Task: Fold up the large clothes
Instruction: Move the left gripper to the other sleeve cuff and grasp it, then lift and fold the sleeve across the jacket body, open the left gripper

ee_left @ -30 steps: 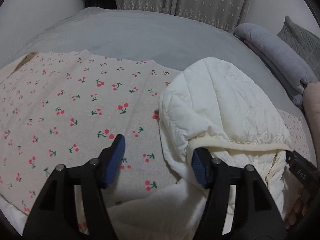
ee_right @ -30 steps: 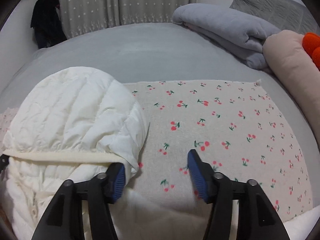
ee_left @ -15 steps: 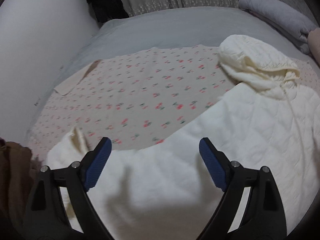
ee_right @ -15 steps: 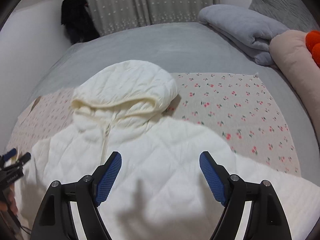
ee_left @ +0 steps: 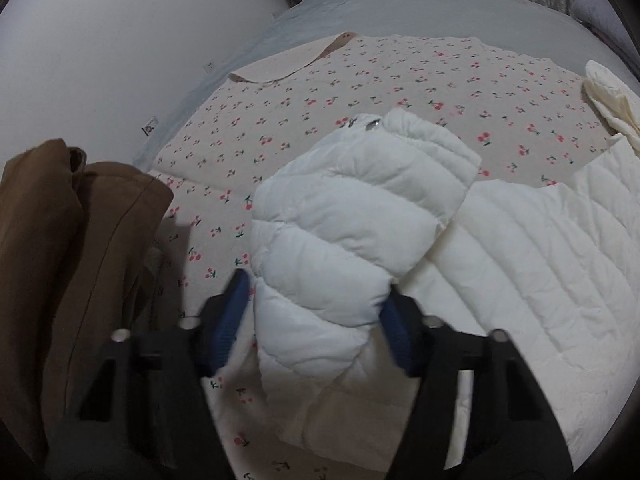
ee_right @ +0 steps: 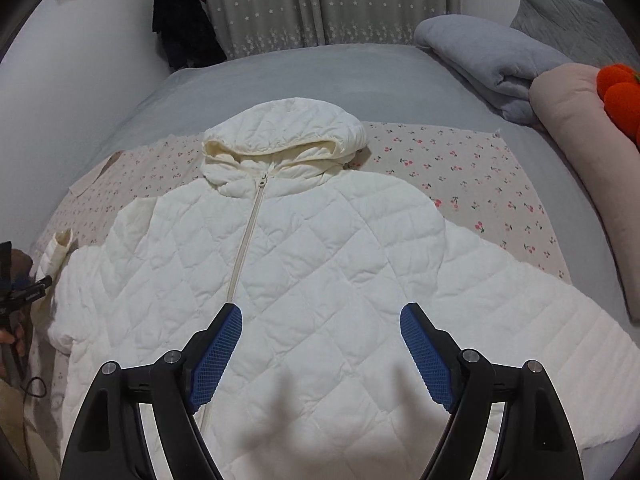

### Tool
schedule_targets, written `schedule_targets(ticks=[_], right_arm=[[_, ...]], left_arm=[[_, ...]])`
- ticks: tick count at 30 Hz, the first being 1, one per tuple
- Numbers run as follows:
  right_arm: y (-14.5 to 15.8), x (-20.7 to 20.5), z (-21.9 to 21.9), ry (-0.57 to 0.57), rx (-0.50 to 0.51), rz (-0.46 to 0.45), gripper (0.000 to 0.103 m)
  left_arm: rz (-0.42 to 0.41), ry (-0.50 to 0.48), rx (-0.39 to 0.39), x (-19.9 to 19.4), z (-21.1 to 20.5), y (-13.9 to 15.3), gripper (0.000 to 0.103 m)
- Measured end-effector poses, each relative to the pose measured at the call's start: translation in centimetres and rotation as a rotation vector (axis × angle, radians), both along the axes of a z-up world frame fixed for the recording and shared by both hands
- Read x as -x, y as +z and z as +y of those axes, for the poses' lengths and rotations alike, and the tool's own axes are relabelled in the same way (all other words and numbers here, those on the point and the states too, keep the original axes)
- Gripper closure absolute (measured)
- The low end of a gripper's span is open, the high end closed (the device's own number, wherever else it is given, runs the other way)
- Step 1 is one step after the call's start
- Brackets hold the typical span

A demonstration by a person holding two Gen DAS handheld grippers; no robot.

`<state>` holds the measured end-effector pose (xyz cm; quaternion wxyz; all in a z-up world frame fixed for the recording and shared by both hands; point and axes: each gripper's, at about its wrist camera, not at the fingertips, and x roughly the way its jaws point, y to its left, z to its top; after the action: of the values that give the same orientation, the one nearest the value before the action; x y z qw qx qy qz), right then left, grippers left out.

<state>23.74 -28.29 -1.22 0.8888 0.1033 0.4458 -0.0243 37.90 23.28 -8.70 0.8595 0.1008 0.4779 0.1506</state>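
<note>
The white quilted jacket (ee_right: 304, 272) lies zip-up across the bed's near edge. Left tool (ee_left: 316, 320) clamps its sleeve (ee_left: 352, 216); right tool (ee_right: 320, 356) hovers wide. Carry the sleeve flat across the chest.

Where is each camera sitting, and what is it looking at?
Left wrist: sits on the left hand-held gripper, facing the jacket sleeve between its blue fingers, brown clothing alongside.
Right wrist: sits on the right hand-held gripper, open above the white jacket, facing the hood; the left gripper shows at the left edge.
Both share the jacket and cherry-print sheet.
</note>
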Motion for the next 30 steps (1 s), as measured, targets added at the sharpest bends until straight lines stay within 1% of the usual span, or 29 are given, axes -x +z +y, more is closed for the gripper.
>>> schedule_targets(ticks=[1, 2, 3, 5, 6, 8, 11, 13, 15, 19, 21, 23, 27, 30], right_arm=[[-0.2, 0.2, 0.1, -0.001, -0.010, 0.007, 0.020], [-0.5, 0.5, 0.2, -0.003, -0.018, 0.014, 0.020], [-0.7, 0.9, 0.3, -0.004, -0.026, 0.022, 0.020], [-0.9, 1.6, 0.6, 0.006, -0.040, 0.029, 0.020], [-1.0, 1.9, 0.7, 0.013, -0.042, 0.030, 0.020], [-1.0, 2.4, 0.9, 0.014, -0.039, 0.031, 0.020], [-0.9, 2.8, 0.9, 0.011, -0.063, 0.029, 0.020], [-0.7, 3.0, 0.8, 0.004, -0.087, 0.026, 0.020], [-0.5, 3.3, 0.8, -0.003, -0.112, 0.017, 0.020], [-0.1, 3.8, 0.5, -0.011, -0.161, -0.001, 0.020], [0.0, 3.9, 0.2, -0.018, -0.188, -0.008, 0.020], [0.1, 4.2, -0.2, -0.030, -0.221, -0.020, 0.020], [0.2, 4.8, -1.7, -0.062, -0.303, -0.050, 0.020], [0.0, 5.3, -3.5, -0.111, -0.359, -0.065, 0.020]], left_arm=[[-0.011, 0.029, 0.014, 0.1, 0.8, 0.0, 0.093], [-0.043, 0.070, 0.038, 0.5, 1.5, 0.4, 0.093], [-0.097, 0.107, 0.095, 0.9, 2.0, 1.2, 0.095], [-0.213, 0.136, 0.226, 2.8, 3.2, 3.5, 0.096], [-0.270, 0.132, 0.261, 3.7, 3.3, 4.9, 0.096], [-0.362, 0.090, 0.305, 5.0, 2.6, 7.4, 0.096], [-0.474, -0.010, 0.380, 7.1, 0.0, 11.5, 0.096], [-0.530, -0.082, 0.431, 8.1, -2.2, 13.9, 0.096], [-0.563, -0.159, 0.485, 8.8, -4.9, 16.0, 0.096], [-0.574, -0.309, 0.587, 9.3, -10.9, 18.5, 0.096], [-0.561, -0.379, 0.639, 9.3, -14.3, 18.7, 0.096], [-0.532, -0.438, 0.678, 9.3, -17.6, 18.5, 0.096], [-0.426, -0.537, 0.758, 9.5, -24.1, 16.1, 0.096], [-0.331, -0.588, 0.796, 9.7, -28.0, 13.3, 0.095]])
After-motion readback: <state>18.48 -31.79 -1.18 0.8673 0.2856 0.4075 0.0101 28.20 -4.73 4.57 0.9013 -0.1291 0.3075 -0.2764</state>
